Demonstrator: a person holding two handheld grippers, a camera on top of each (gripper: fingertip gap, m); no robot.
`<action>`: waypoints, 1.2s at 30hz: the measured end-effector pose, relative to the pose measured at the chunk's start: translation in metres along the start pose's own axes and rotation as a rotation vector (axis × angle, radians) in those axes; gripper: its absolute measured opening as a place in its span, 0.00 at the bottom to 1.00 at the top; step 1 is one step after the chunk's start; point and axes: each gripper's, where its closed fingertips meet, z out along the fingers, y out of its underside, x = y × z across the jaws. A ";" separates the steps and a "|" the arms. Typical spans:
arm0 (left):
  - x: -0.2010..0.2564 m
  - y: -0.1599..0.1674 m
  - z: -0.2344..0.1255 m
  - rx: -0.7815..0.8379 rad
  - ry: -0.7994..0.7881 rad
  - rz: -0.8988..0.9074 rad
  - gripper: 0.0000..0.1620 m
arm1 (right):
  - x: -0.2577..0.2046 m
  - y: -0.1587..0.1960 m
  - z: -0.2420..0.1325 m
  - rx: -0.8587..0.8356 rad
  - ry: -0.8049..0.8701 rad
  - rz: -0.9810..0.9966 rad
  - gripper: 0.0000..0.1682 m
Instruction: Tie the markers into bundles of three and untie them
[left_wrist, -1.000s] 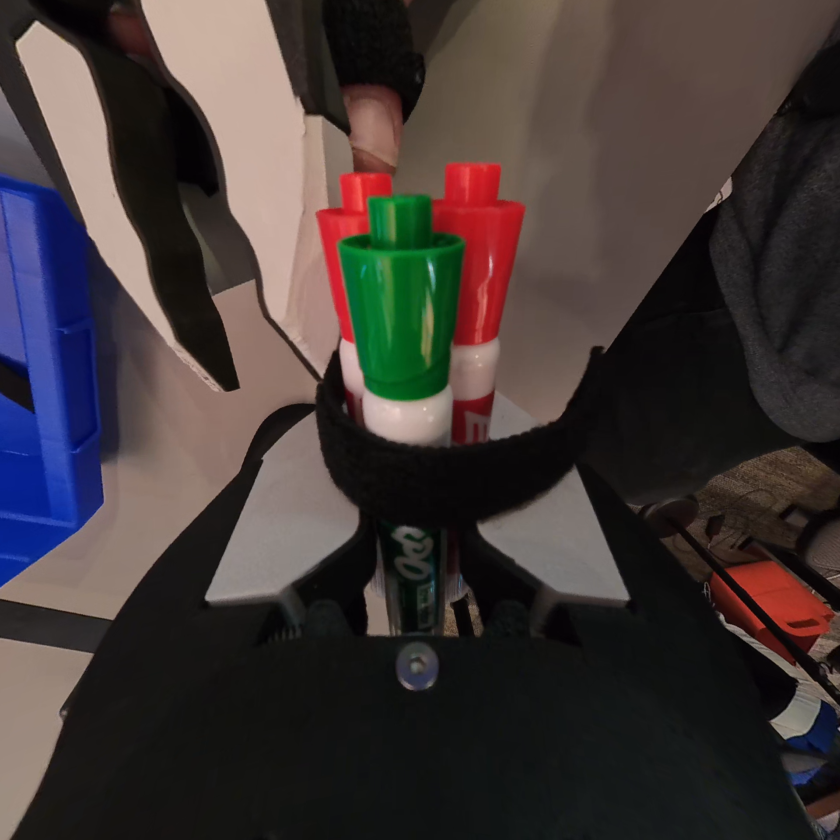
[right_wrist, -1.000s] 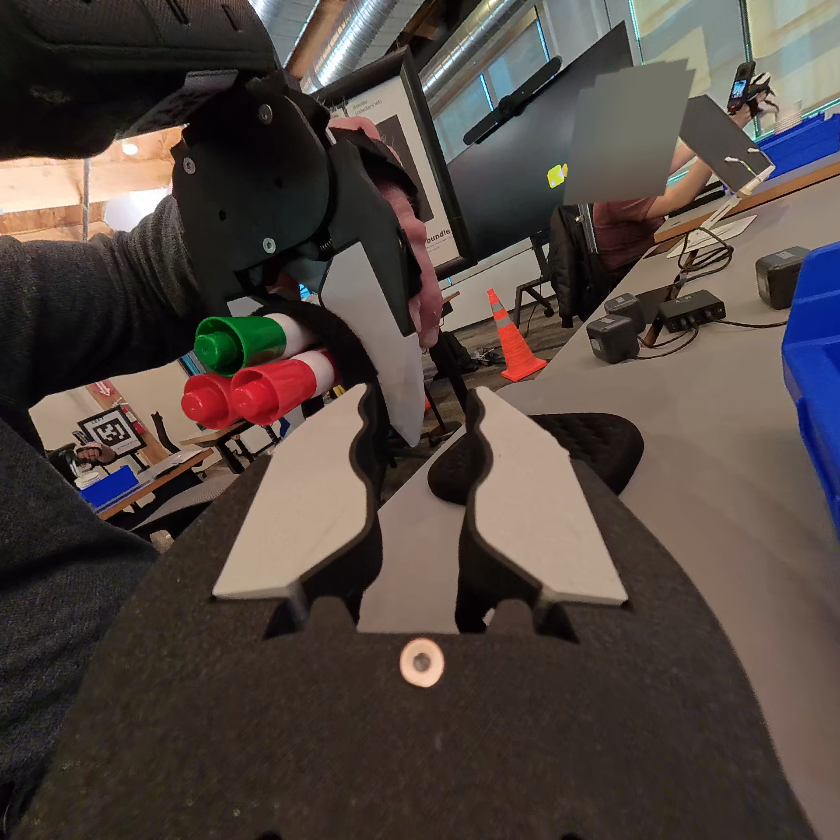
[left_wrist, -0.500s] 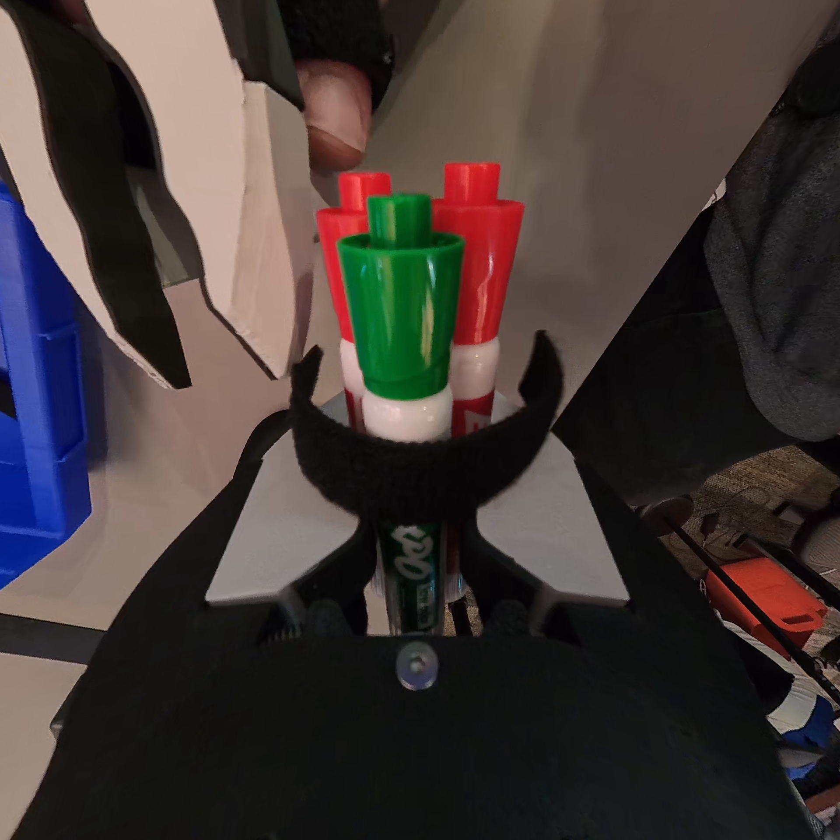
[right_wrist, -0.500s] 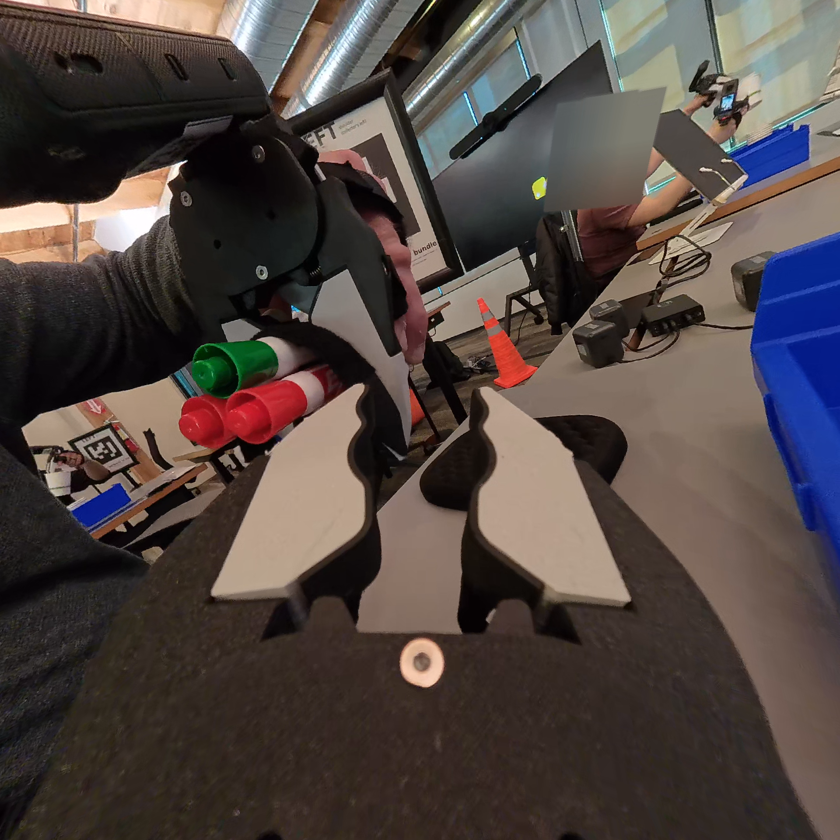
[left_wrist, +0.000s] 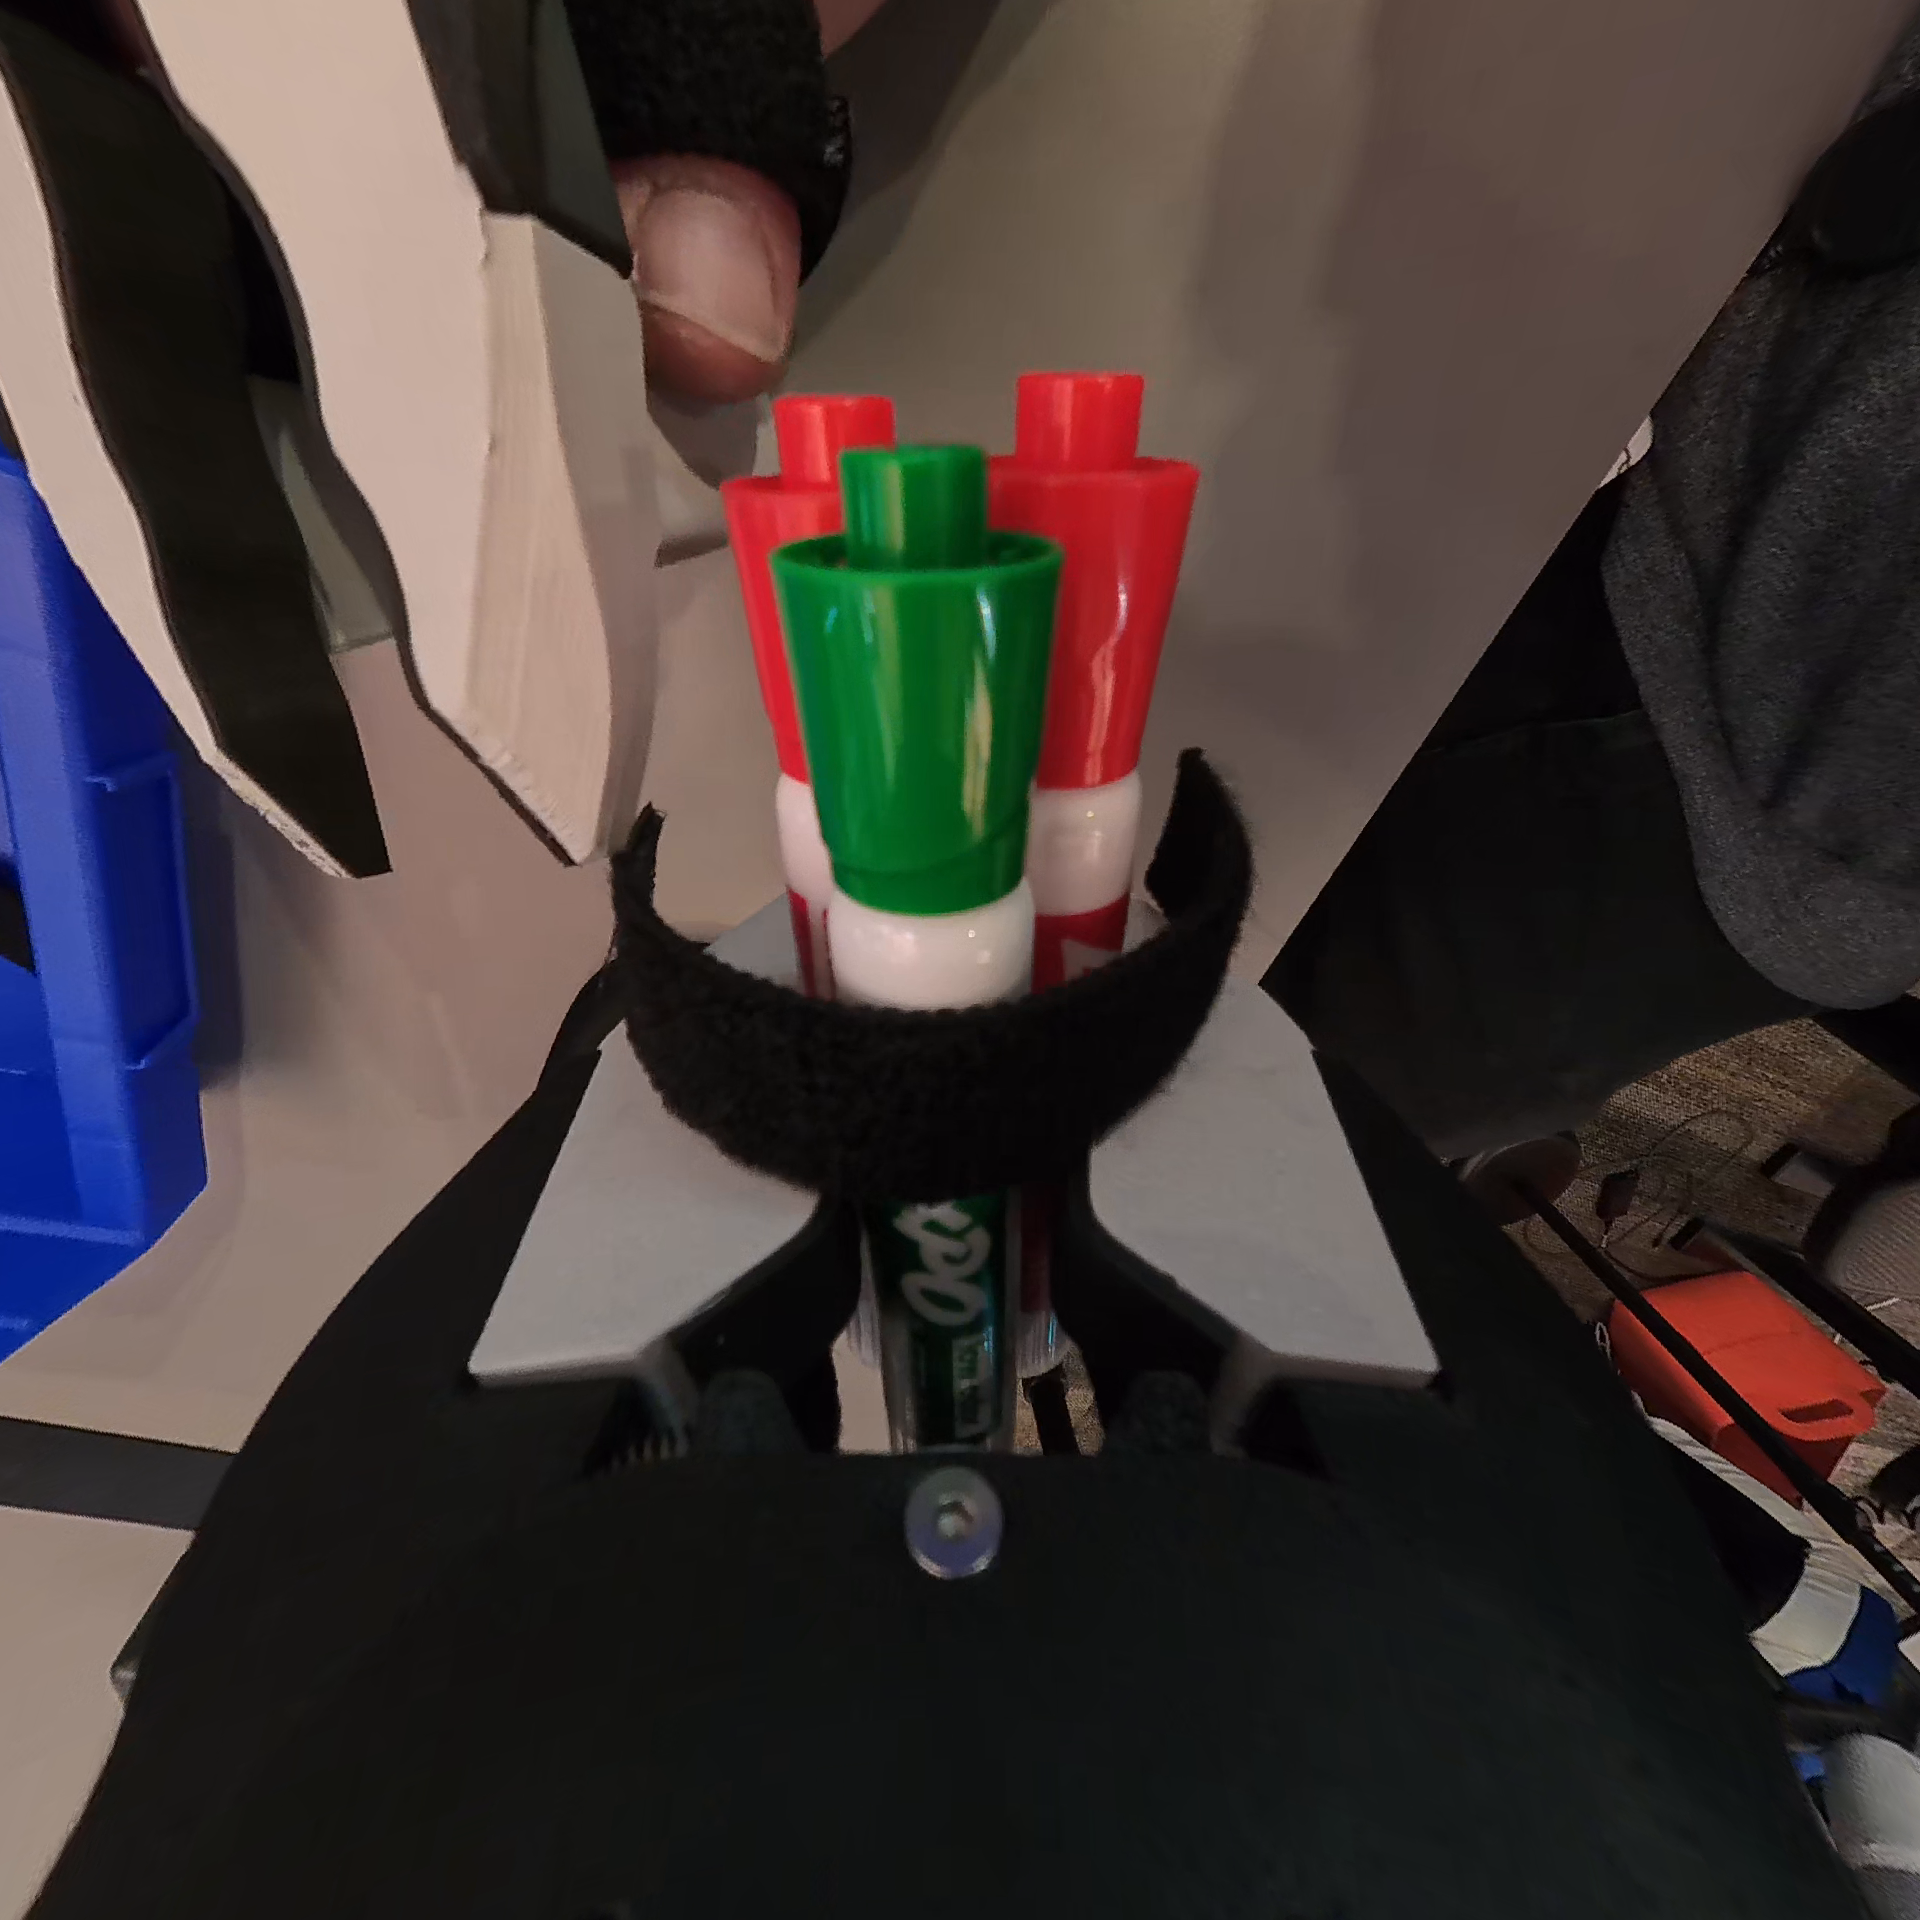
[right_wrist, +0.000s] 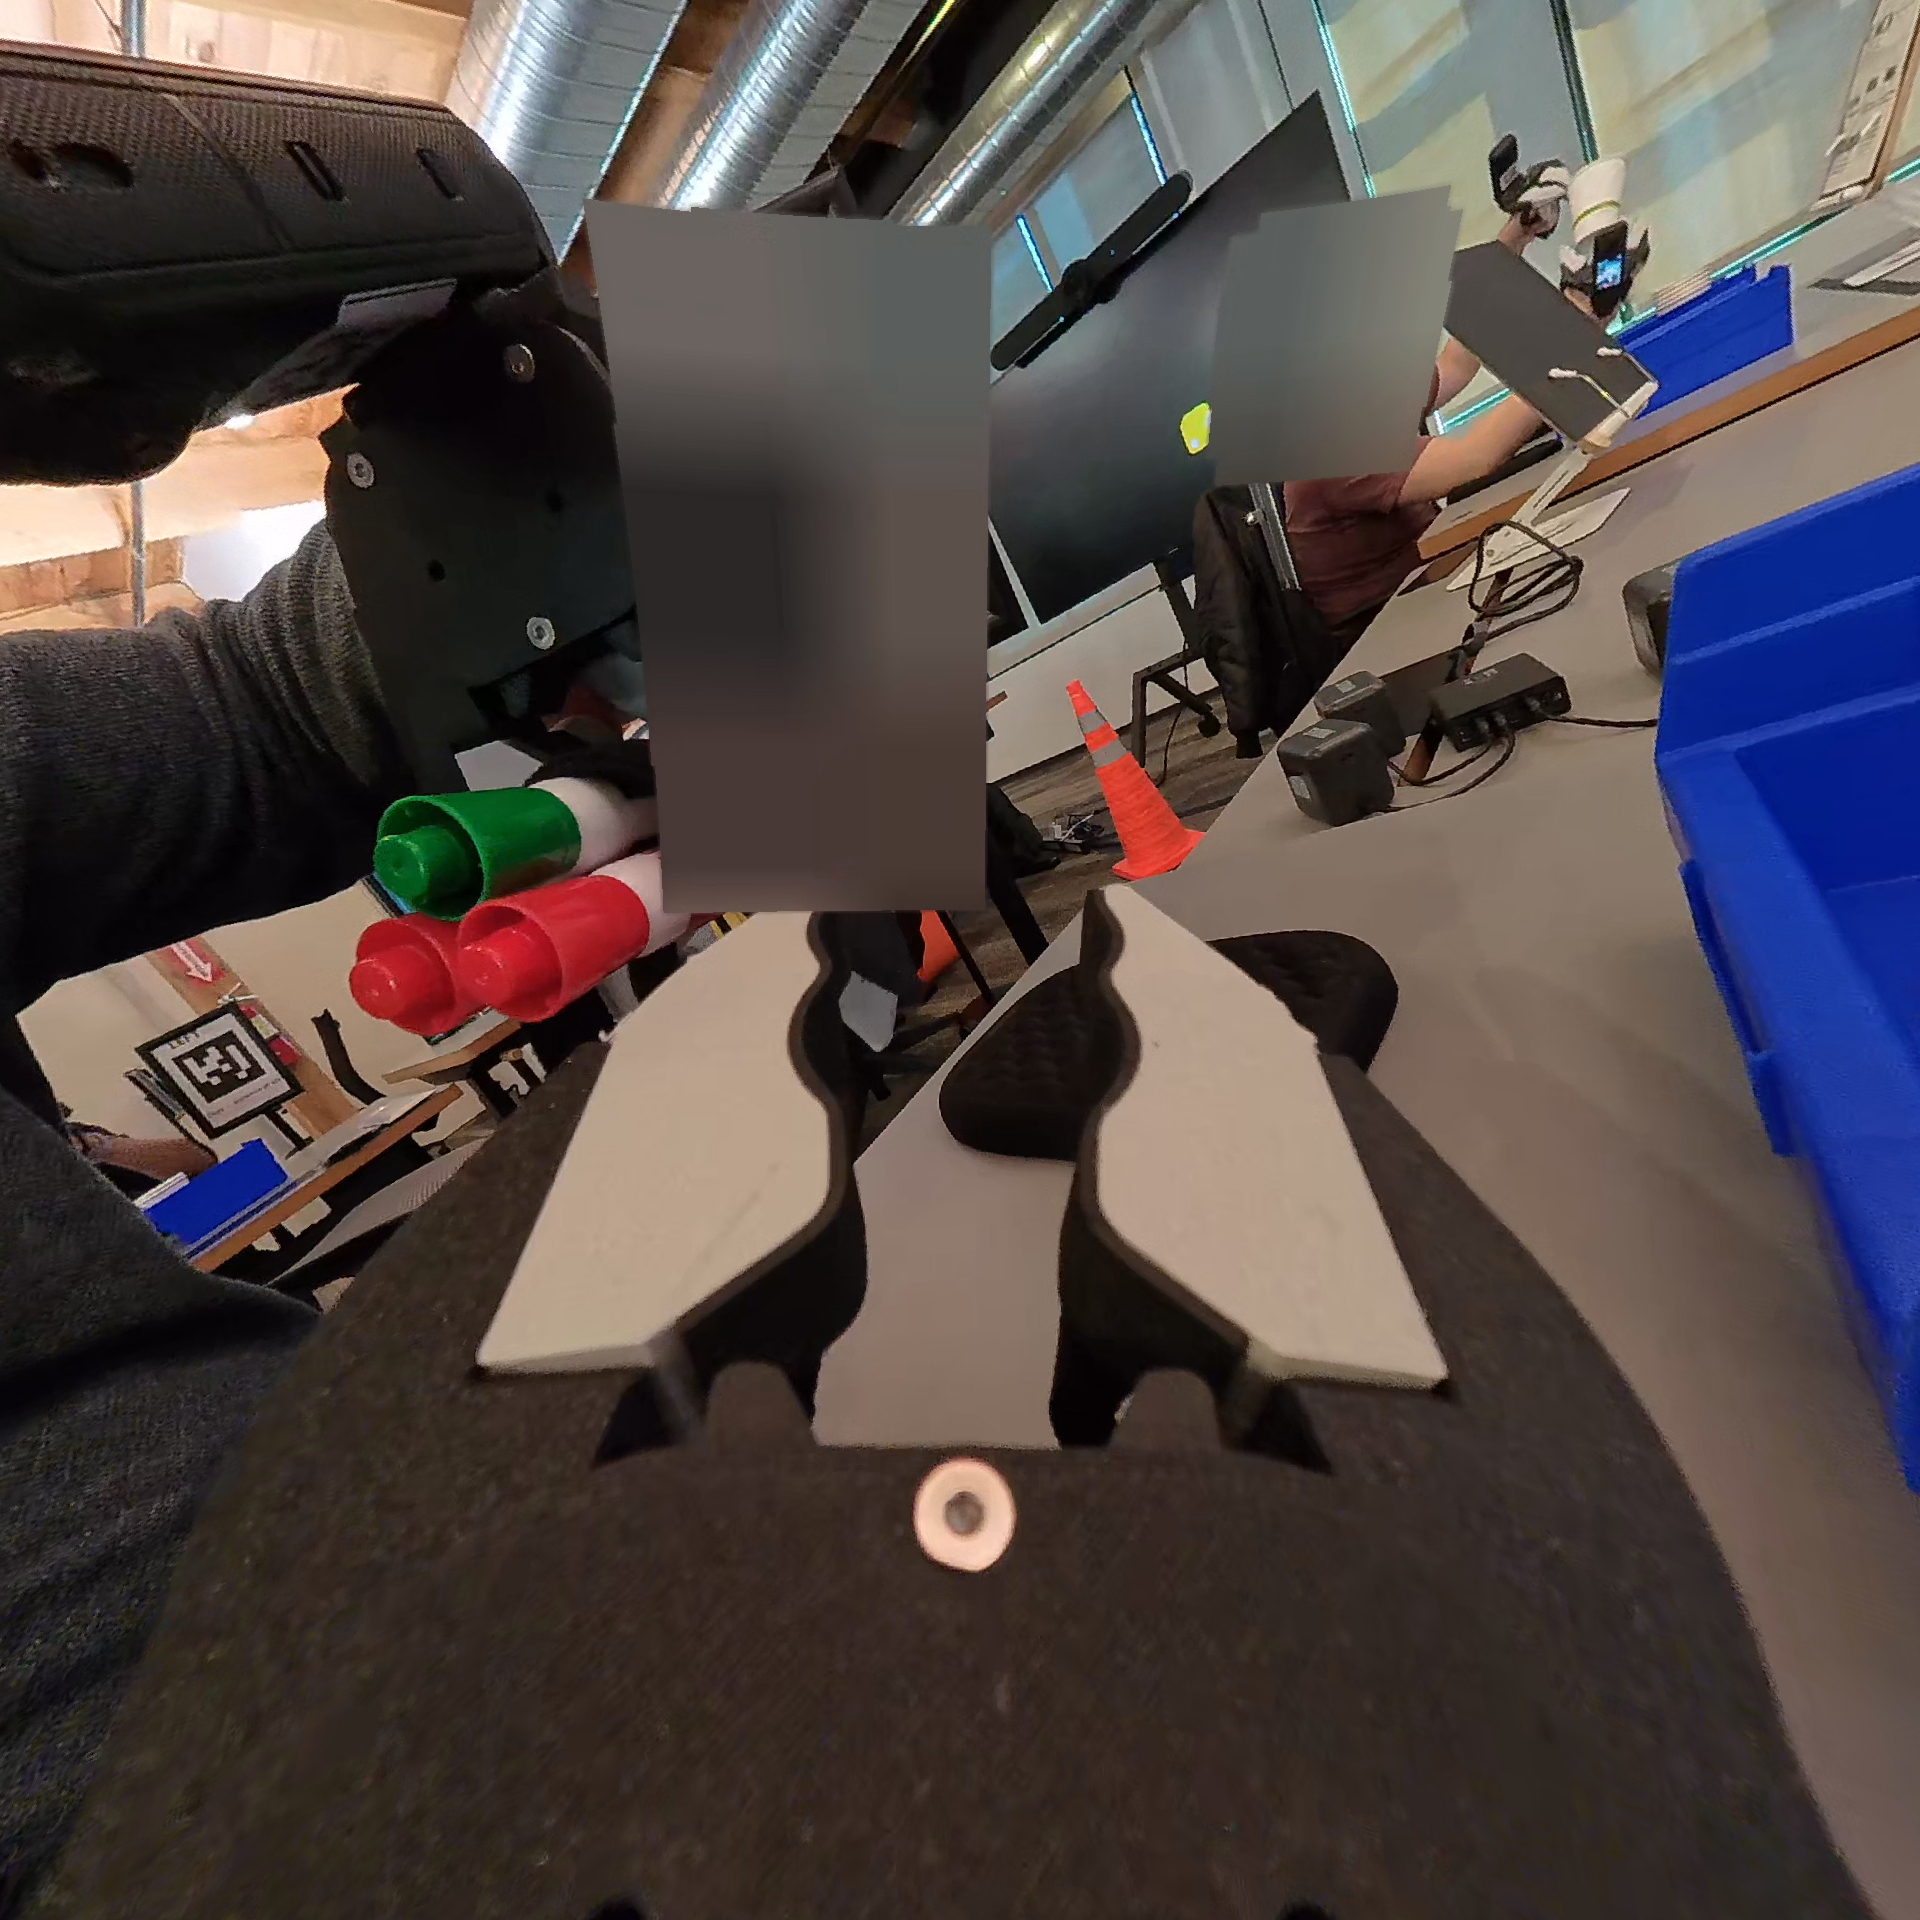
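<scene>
- Since a second ago, the strap (left_wrist: 925, 1081) is springing open: its right end, then stretched out past the right finger, is now curling up free beside the markers (left_wrist: 935, 727), while the right gripper (left_wrist: 457, 842) is drawing closer at upper left.
- Left gripper (left_wrist: 940, 1039) is clamping the three markers, one green in front and two red behind, with the strap lying loosely around them as an open U.
- Right gripper (right_wrist: 961, 966) is standing partly open and holding nothing, its near finger tip just beside the strap's left end.
- Only the right wrist view is showing the caps (right_wrist: 488, 904) from the side, a blue bin (right_wrist: 1808, 862) and the grey table (right_wrist: 1507, 987); the strap is mostly hidden there.
</scene>
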 end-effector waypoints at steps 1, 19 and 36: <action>0.000 0.000 0.001 0.001 0.003 0.000 0.27 | 0.001 0.001 0.000 -0.001 0.004 0.003 0.25; 0.000 0.002 -0.002 -0.003 0.018 -0.002 0.27 | -0.002 -0.003 -0.023 -0.029 0.004 -0.191 0.44; 0.002 -0.006 0.002 0.001 0.046 0.009 0.27 | -0.050 0.018 0.008 -0.119 0.062 -0.661 0.56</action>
